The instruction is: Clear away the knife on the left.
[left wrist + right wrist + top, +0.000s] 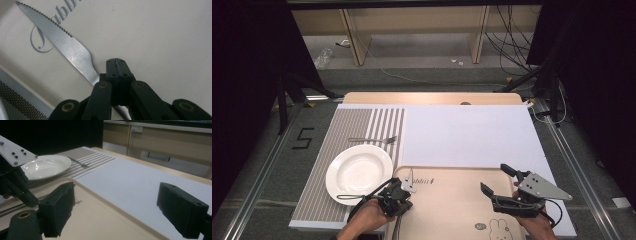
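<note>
Two grippers hover over the beige tray (447, 205) in the high view — the left gripper (404, 182) beside the white plate (358, 172), the right gripper (496, 179) with jaws spread wide and empty. Left gripper view: the left gripper (117, 65) is clenched on a serrated table knife (62, 43), its blade jutting up-left of the jaws above the tray. Right gripper view: the right gripper (120, 206) gapes — plate and fork (78, 162) lie far left beyond it.

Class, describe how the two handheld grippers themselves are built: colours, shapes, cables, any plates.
Both the left gripper and the right gripper are black, with blocky jaws on linkage arms showing brass-coloured pivot pins. Each carries a grey three-cornered plate with dark holes and trails a black cable.
</note>
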The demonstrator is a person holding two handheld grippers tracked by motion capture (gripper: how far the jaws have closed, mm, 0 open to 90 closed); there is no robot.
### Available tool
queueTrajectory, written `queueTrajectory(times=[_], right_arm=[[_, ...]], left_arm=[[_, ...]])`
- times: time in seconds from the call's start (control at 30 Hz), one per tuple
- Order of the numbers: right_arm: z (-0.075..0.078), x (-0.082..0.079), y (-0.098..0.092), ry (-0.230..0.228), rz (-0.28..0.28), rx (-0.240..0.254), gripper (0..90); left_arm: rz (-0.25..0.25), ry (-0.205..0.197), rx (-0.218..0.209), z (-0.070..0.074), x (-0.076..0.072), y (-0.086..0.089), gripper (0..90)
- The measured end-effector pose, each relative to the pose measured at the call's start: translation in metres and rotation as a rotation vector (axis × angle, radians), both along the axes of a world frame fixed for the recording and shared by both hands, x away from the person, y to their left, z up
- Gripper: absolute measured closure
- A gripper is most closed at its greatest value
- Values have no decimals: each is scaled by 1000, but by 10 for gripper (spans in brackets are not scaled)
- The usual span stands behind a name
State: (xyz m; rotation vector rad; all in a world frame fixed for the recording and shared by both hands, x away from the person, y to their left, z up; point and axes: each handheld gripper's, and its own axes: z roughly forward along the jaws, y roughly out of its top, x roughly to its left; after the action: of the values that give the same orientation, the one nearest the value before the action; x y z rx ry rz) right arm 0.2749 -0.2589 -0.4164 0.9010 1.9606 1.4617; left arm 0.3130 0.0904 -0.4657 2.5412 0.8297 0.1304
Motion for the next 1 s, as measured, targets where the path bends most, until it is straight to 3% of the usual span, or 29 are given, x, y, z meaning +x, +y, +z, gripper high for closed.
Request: queueTrajectory(times=[0.33, 0.83, 0.9, 1.0], right_arm=[[1, -1, -1, -1, -1, 4, 156], [1, -1, -1, -2, -1, 2, 157], [1, -1, -1, -3, -1, 1, 156], [1, -1, -1, -4, 1, 1, 156]], left_arm=[[37, 9, -7, 0, -2, 12, 895], [52, 20, -21, -1, -8, 24, 894], [36, 29, -39, -1, -8, 24, 826], [49, 26, -120, 4, -7, 26, 705]])
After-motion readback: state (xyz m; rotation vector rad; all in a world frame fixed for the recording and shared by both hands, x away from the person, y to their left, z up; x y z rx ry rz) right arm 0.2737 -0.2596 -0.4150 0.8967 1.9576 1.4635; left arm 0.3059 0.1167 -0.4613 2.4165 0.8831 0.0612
